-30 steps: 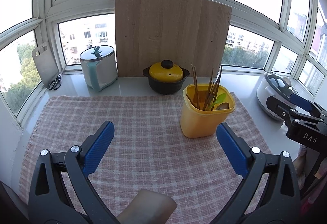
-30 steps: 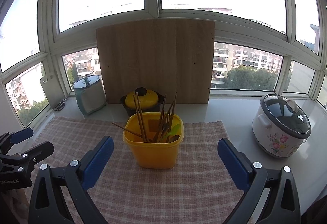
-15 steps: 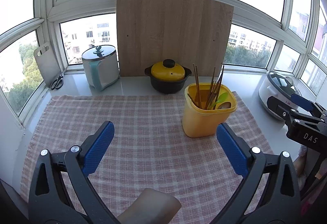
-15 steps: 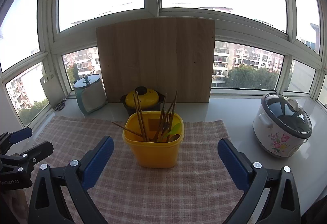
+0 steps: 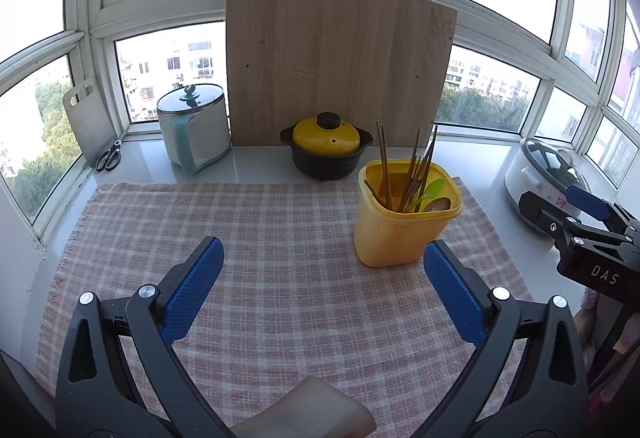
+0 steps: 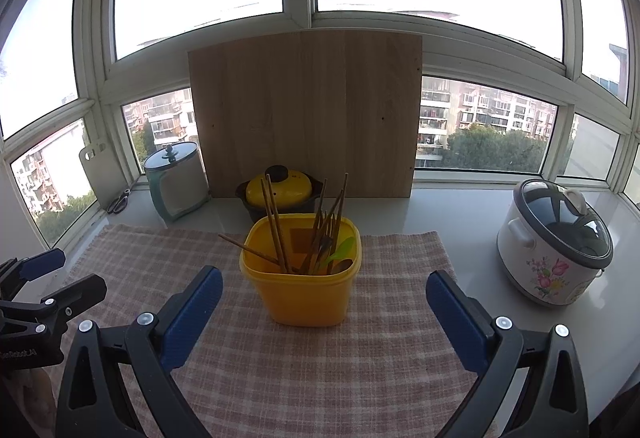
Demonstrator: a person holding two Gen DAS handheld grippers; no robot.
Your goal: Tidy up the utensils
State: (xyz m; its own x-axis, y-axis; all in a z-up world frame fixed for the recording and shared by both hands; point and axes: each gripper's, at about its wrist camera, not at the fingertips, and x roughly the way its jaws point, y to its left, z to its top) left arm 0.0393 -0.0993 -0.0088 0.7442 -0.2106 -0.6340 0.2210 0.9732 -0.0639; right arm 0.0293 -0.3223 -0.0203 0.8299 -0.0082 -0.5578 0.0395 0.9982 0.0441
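Observation:
A yellow plastic holder (image 5: 404, 222) stands on the checked cloth (image 5: 260, 238), also in the right wrist view (image 6: 302, 278). It holds wooden chopsticks (image 5: 385, 162), forks, a green spoon (image 5: 430, 192) and a wooden spoon. My left gripper (image 5: 324, 270) is open and empty, low over the cloth, left of and nearer than the holder. My right gripper (image 6: 324, 298) is open and empty, with the holder straight ahead between its fingers. Each gripper shows at the edge of the other's view.
A black pot with a yellow lid (image 5: 326, 146), a white lidded container (image 5: 194, 126), a wooden board (image 5: 336, 66) and scissors (image 5: 108, 156) stand along the window sill. A flowered rice cooker (image 6: 554, 242) sits at the right.
Both views have risen and drawn back slightly; the holder sits a little lower and farther in each. Nothing was grasped or released.

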